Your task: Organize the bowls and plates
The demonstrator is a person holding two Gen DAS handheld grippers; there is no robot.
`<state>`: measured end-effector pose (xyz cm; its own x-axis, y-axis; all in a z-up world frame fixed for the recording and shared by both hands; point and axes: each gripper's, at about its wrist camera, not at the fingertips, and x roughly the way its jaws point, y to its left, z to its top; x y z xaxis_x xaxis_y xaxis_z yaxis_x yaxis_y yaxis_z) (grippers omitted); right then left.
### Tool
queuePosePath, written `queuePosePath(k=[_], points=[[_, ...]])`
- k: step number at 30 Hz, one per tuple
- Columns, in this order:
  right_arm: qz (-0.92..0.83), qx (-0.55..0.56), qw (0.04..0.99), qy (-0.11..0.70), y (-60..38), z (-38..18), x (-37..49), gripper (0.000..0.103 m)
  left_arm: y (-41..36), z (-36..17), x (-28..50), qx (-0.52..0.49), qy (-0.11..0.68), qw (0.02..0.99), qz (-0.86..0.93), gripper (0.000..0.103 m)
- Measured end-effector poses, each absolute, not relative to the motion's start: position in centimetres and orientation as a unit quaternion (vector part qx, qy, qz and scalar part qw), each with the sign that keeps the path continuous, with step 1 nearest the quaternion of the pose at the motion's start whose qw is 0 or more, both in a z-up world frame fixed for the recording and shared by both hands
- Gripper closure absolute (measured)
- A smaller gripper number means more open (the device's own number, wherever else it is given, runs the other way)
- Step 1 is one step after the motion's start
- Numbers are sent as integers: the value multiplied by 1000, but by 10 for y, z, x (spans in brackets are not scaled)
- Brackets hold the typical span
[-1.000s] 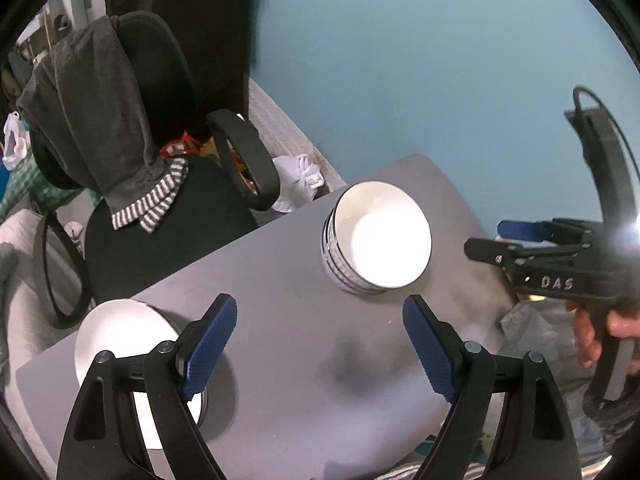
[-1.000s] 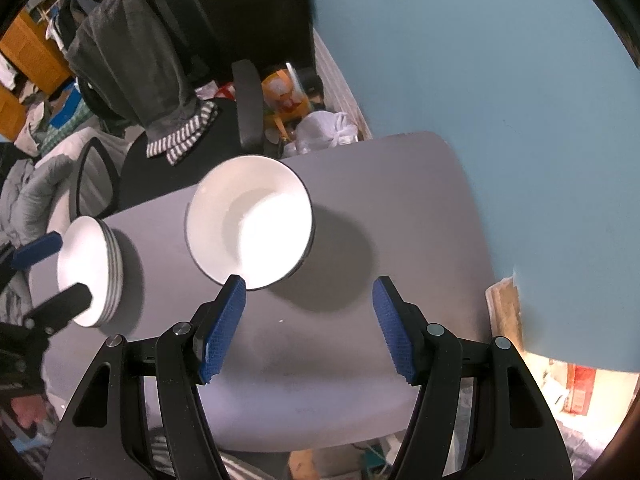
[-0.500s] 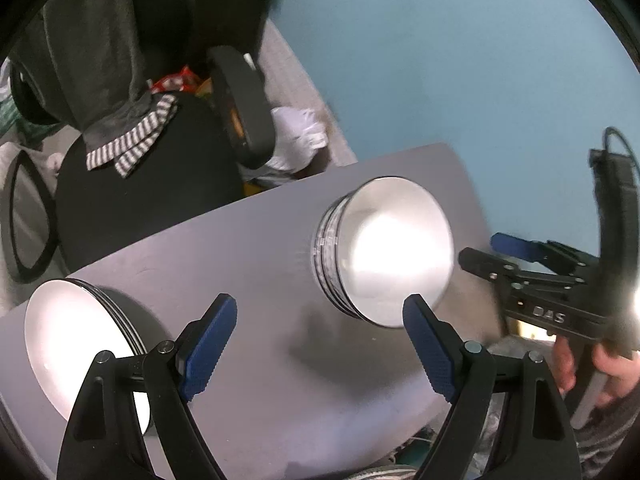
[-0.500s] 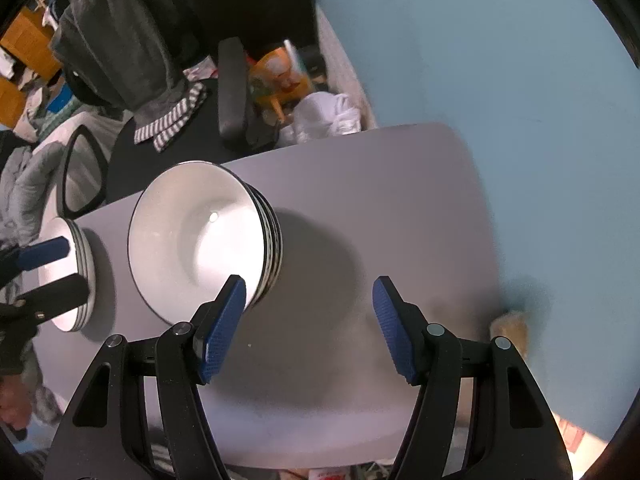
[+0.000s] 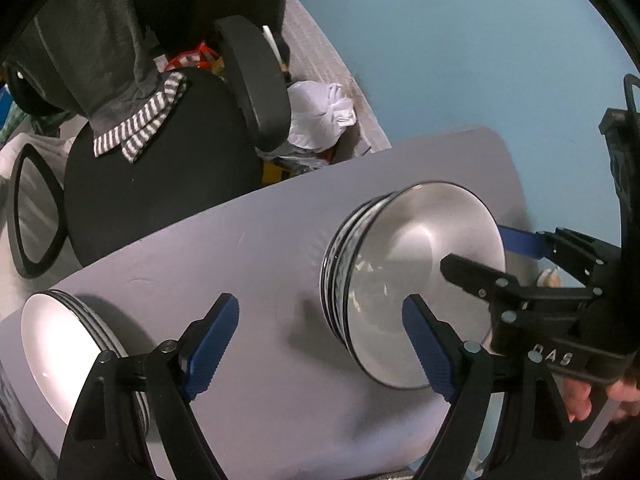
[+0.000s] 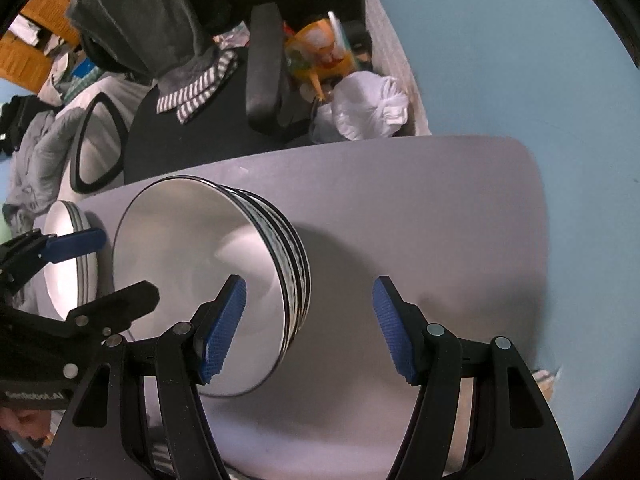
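Hovering above the grey table [image 6: 420, 208], both grippers point steeply down with nothing held. The right gripper [image 6: 308, 328] has its jaws spread wide and bare, astride the near right rim of the bowl stack [image 6: 208, 280], one pad over the bowl's inside and the other over bare table; judged a line-up for a rim pinch. The left gripper [image 5: 320, 344] is likewise wide open and bare, over the tabletop between the bowls and the plate stack [image 5: 64, 352]. Plates sit at the table's left end, bowls mid-table, apart. An office chair [image 5: 160, 168] stands beyond the far edge.
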<state>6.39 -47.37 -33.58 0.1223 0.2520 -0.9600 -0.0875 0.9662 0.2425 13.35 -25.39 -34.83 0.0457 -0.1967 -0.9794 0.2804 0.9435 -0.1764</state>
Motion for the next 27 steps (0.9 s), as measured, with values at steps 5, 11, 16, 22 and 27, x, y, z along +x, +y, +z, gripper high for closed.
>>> queuePosePath(k=[5, 11, 16, 22, 27], points=[[124, 54, 737, 662, -471, -346, 71, 38, -258, -357, 139, 37, 677, 719, -154, 27], [132, 42, 732, 667, -471, -353, 78, 38, -261, -373, 144, 35, 706, 692, -145, 47], [137, 44, 733, 664, -471, -353, 82, 38, -262, -380, 147, 20, 716, 683, -142, 52], [139, 65, 724, 672, -473, -356, 84, 45, -263, -381, 151, 4, 718, 679, -152, 55], [144, 82, 712, 682, -473, -357, 86, 55, -269, -380, 153, 12, 722, 674, -156, 61]])
